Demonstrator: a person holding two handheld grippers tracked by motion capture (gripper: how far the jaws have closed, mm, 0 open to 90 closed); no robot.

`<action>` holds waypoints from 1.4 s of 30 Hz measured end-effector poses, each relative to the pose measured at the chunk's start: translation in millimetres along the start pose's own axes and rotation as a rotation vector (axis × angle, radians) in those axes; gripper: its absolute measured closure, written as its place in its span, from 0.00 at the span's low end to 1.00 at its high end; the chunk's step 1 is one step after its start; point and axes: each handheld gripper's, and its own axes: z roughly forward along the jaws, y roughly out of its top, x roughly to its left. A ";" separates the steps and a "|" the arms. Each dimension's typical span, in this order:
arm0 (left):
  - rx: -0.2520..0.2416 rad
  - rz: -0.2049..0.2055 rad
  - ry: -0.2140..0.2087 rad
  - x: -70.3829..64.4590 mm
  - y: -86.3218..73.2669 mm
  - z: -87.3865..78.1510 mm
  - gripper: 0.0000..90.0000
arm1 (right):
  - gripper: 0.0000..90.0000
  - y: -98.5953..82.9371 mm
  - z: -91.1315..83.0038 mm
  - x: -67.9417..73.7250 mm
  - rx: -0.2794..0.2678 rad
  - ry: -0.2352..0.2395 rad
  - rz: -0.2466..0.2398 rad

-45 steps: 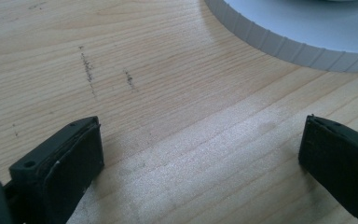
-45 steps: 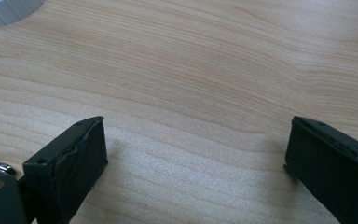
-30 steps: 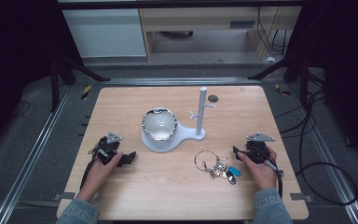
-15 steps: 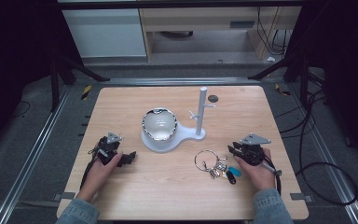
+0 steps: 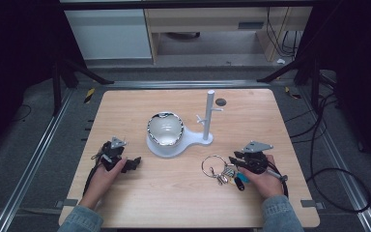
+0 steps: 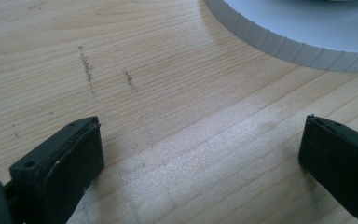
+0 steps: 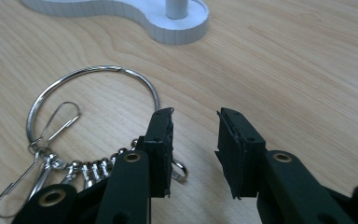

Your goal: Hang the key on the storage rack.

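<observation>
high view, left: left gripper (image 5: 134,163) rests on the wooden table (image 5: 125,111), jaws wide apart, empty.
centre: white stand (image 5: 179,141) with a shiny bowl (image 5: 164,128) and a pegged post (image 5: 208,116).
right: right gripper (image 5: 234,159) just beside the key ring (image 5: 213,166); jaws part open, narrow gap, clamping nothing.
key ring: near right of the table, flat, keys and clips bunched at its near side.
handling: likely light, stiff, slippery wire; loose keys will swing. best pinched on the bare far arc of the ring.
surface: pale wood grain, faint scuffs.
room: dark floor, rails, cables, white cabinet far off.
</observation>
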 end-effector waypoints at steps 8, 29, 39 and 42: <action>0.000 0.000 0.000 0.0 0.0 0.0 0.00 | 0.66 -2.6 5.4 3.7 0.044 0.035 -0.028; 0.002 0.006 -0.002 0.2 -0.1 -0.3 0.00 | 0.98 -11.9 -7.7 2.2 0.103 0.024 -0.049; 0.002 0.006 -0.002 0.2 -0.1 -0.3 0.00 | 0.98 -28.2 -31.3 -25.4 0.097 -0.106 0.064; 0.002 0.006 -0.003 0.2 -0.1 -0.3 0.00 | 0.98 -31.3 -32.1 -26.5 0.103 -0.105 0.070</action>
